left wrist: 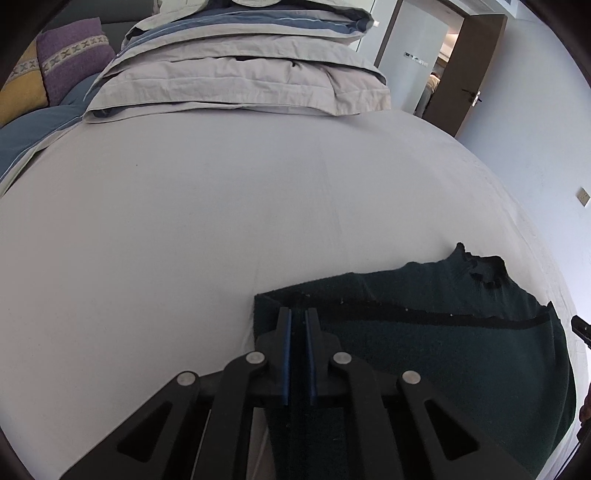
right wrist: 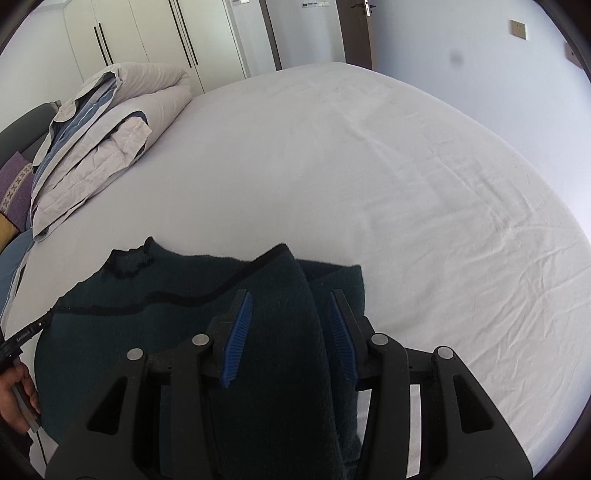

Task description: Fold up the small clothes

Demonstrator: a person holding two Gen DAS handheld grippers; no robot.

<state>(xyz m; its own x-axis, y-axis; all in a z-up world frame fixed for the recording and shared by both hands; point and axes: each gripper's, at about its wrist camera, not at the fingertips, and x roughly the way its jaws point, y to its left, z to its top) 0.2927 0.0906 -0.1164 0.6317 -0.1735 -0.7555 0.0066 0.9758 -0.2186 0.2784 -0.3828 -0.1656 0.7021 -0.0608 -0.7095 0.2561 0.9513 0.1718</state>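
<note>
A dark green knitted garment (left wrist: 443, 354) with a black trim band lies on the white bed sheet (left wrist: 184, 221), its neck opening at the far edge. My left gripper (left wrist: 298, 312) is shut on the garment's left edge, and the cloth runs down between its blue pads. In the right wrist view the same garment (right wrist: 147, 332) bulges up in a thick fold between the fingers of my right gripper (right wrist: 290, 295), which is shut on it. That fold is lifted over the flat part. A hand (right wrist: 14, 391) holding the left gripper shows at the left edge.
A folded grey and blue duvet (left wrist: 240, 85) is stacked at the head of the bed, with purple and yellow cushions (left wrist: 70, 55) beside it. White wardrobes (right wrist: 147, 33) and a brown door (left wrist: 469, 74) stand beyond. The sheet (right wrist: 406, 184) stretches wide to the right.
</note>
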